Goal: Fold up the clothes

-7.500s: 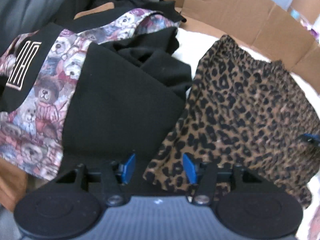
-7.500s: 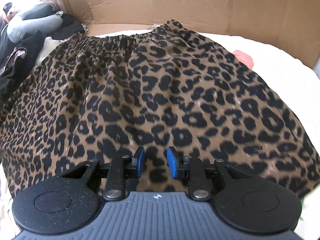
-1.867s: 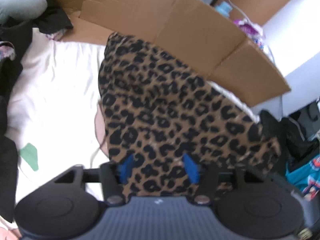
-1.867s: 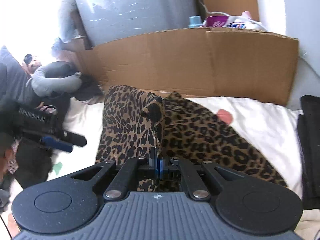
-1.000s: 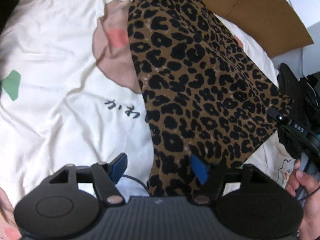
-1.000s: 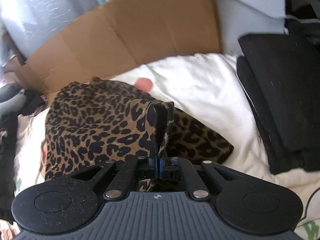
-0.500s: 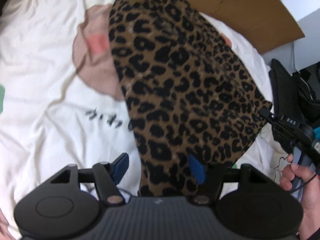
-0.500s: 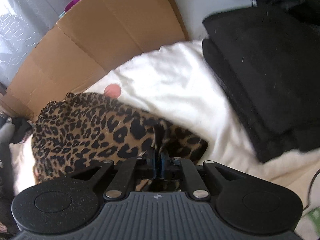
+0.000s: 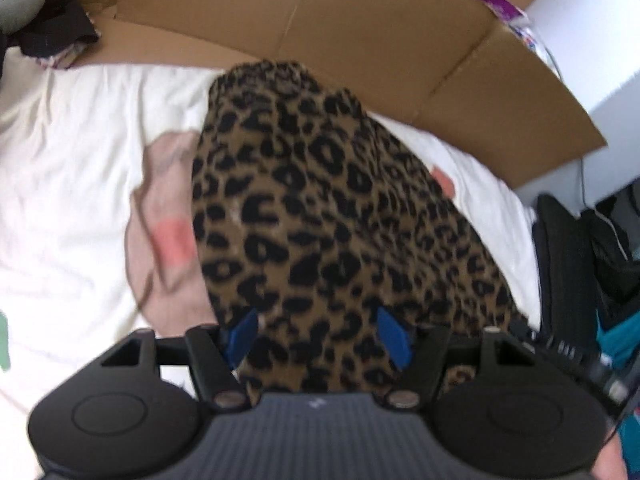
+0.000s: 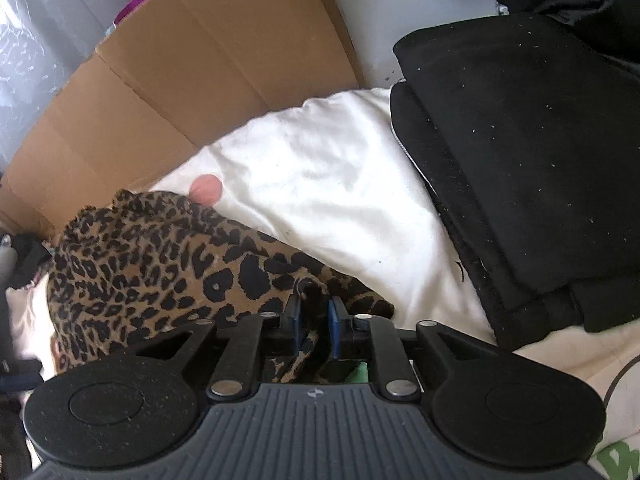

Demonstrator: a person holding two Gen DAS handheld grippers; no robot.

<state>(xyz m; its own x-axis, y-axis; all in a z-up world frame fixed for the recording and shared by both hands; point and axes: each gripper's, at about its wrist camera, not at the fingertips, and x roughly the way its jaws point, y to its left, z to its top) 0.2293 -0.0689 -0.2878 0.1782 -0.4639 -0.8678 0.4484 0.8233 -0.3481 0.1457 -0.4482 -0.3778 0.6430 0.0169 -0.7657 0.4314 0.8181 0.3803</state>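
Observation:
A leopard-print skirt [image 9: 320,200] lies folded lengthwise on the white printed sheet [image 9: 72,160], its waistband toward the cardboard. My left gripper [image 9: 318,334] hovers open over the skirt's near end, the cloth passing under and between its blue pads [image 9: 240,332] without being pinched. In the right wrist view the skirt [image 10: 160,264] lies low on the sheet [image 10: 340,184]. My right gripper [image 10: 313,316] is at the skirt's near corner. Its jaws are opening, and a loose fold of the cloth sits in the narrow gap between them.
A cardboard wall [image 9: 320,20] stands along the far edge of the sheet. A stack of folded black clothes [image 10: 520,140] lies to the right of the skirt. Unfolded dark garments [image 9: 52,36] are heaped at the far left.
The right gripper has come down to the sheet with the skirt's corner, and its shut jaws have parted slightly. The left gripper has shifted over the skirt, still open.

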